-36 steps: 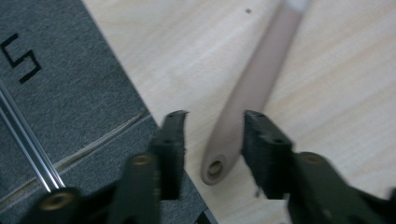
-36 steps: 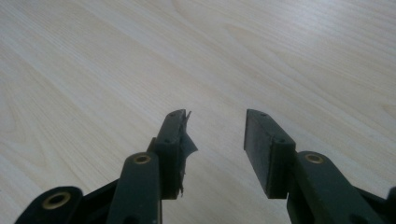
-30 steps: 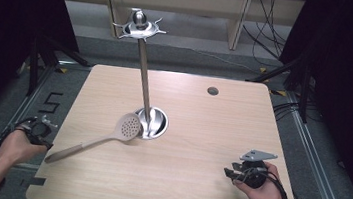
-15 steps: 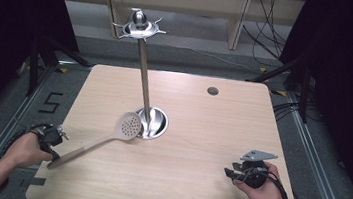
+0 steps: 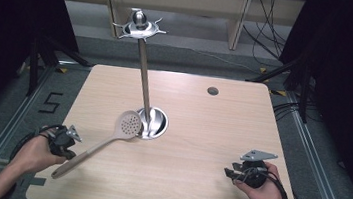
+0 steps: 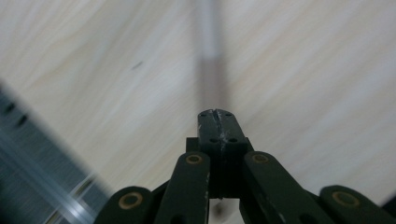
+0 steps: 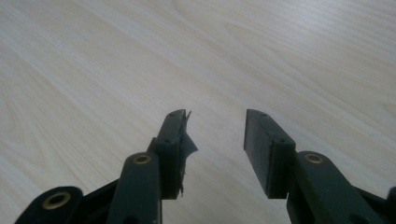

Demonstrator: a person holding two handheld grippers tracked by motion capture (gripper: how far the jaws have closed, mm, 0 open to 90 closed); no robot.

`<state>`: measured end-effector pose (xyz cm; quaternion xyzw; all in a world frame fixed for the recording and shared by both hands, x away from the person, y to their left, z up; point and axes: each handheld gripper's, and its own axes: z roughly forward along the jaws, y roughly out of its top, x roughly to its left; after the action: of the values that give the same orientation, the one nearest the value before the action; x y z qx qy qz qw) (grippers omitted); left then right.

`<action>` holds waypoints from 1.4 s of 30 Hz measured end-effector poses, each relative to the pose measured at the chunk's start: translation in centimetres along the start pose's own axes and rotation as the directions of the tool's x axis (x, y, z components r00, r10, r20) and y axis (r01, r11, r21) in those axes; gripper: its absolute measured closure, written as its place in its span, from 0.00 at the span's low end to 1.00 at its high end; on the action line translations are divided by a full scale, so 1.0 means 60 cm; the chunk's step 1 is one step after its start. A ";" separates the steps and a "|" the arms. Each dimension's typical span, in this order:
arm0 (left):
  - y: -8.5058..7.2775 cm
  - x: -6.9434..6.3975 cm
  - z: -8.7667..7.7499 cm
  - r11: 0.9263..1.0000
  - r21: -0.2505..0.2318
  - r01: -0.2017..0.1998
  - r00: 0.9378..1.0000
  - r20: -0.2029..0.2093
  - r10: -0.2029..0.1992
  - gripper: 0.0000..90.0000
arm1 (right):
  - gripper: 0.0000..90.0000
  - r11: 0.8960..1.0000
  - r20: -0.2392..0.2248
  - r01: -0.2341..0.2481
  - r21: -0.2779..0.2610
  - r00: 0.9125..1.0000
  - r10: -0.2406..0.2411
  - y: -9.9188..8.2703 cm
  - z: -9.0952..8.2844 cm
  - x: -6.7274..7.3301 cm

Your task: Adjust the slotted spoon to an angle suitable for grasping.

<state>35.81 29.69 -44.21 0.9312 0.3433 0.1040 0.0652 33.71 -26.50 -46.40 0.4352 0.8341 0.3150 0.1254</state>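
A slotted spoon (image 5: 104, 143) lies on the table (image 5: 196, 132), its head touching the base of the metal stand (image 5: 149, 121). The left gripper (image 5: 65, 139), jaws pressed together, sits beside the spoon's handle. The right gripper (image 5: 237, 171), jaws apart and empty, rests well right of the stand.

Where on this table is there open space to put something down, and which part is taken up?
Free: the wide stretch between the stand base and the right gripper, and the far right corner around the small dark hole. Crowded: the near left, where the slotted spoon lies diagonally beside the left gripper.
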 end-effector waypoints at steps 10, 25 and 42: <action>-0.015 0.018 0.070 0.985 0.171 -0.012 0.999 0.035 0.006 1.00 | 0.66 1.000 0.002 0.016 -0.009 1.000 -0.016 -0.001 0.001 -0.003; 0.118 -0.140 0.065 0.958 -0.013 -0.286 0.921 0.272 0.278 1.00 | 0.66 1.000 0.002 0.016 -0.012 1.000 -0.016 -0.001 -0.001 -0.001; 0.213 -0.196 0.046 0.885 -0.273 -0.378 0.889 0.161 0.429 0.81 | 0.66 0.998 0.014 -0.021 -0.067 1.000 0.022 -0.009 0.001 -0.010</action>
<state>35.71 12.22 -46.16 0.9737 0.1168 0.0530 0.1882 33.76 -27.21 -46.81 0.4421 0.8174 0.3408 0.1424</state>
